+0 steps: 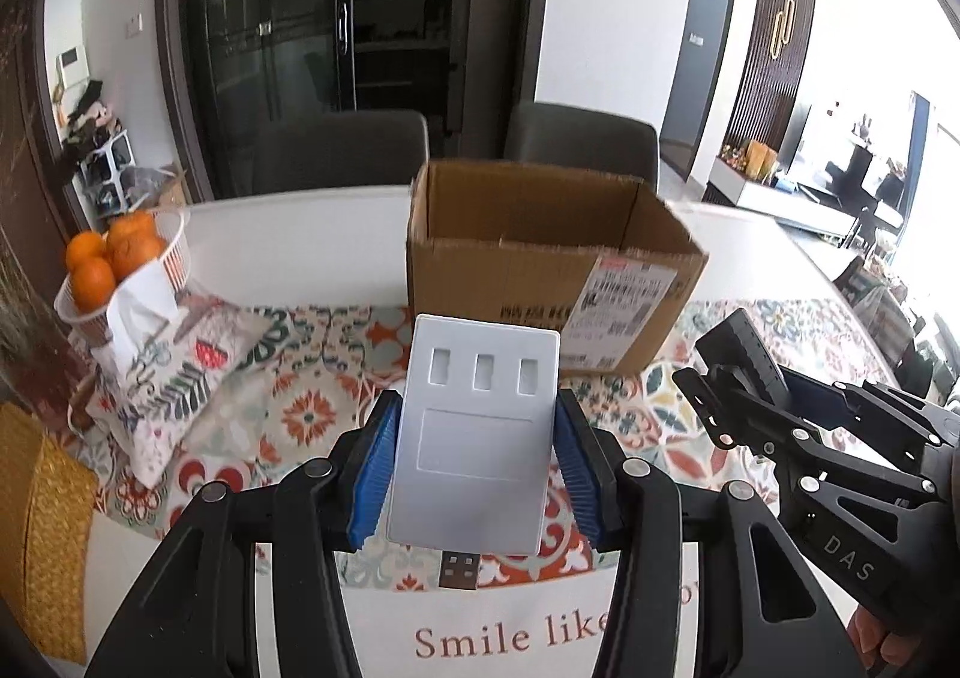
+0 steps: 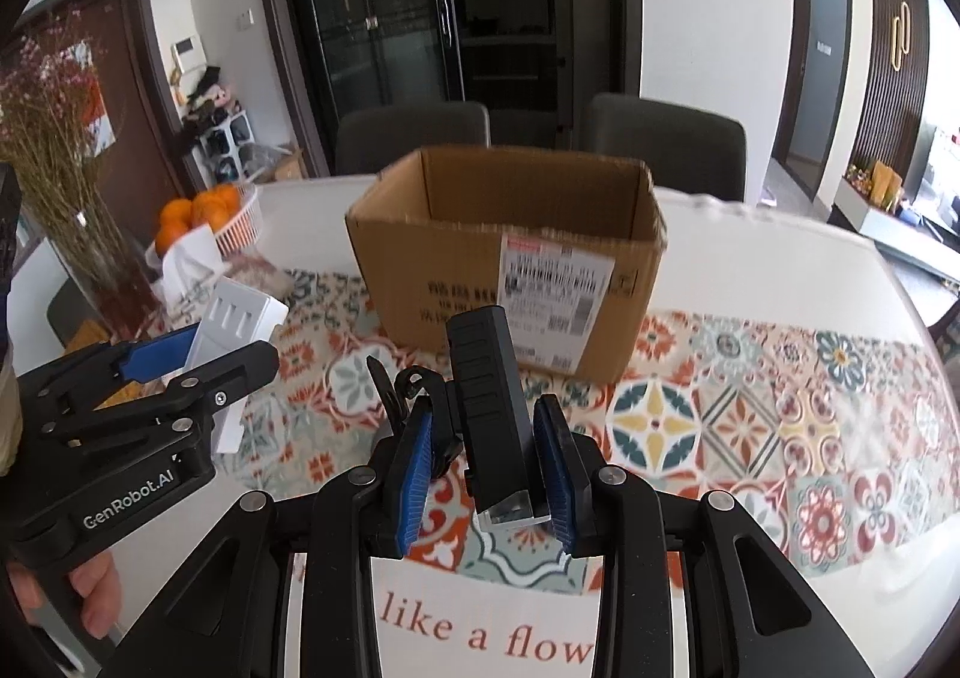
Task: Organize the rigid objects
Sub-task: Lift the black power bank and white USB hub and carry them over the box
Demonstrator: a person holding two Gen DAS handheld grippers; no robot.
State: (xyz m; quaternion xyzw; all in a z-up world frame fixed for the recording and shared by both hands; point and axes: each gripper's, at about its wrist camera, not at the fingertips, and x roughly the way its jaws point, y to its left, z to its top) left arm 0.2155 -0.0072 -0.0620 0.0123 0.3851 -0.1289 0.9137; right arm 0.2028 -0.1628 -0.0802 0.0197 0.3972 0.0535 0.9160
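Note:
My left gripper (image 1: 477,438) is shut on a white flat USB hub (image 1: 474,438) with three slots and a USB plug at its near end, held above the patterned tablecloth. My right gripper (image 2: 483,453) is shut on a black rectangular device (image 2: 489,402) with a clip at its left side. An open cardboard box (image 1: 540,270) with a shipping label stands on the table just beyond both grippers; it also shows in the right wrist view (image 2: 510,258). The right gripper shows at the right of the left wrist view (image 1: 756,396); the left one at the left of the right wrist view (image 2: 198,354).
A white basket of oranges (image 1: 114,258) and a patterned tissue pouch (image 1: 180,366) sit at the left. A vase of dried flowers (image 2: 72,198) stands at the far left. Two grey chairs (image 2: 414,135) stand behind the white table (image 1: 300,234).

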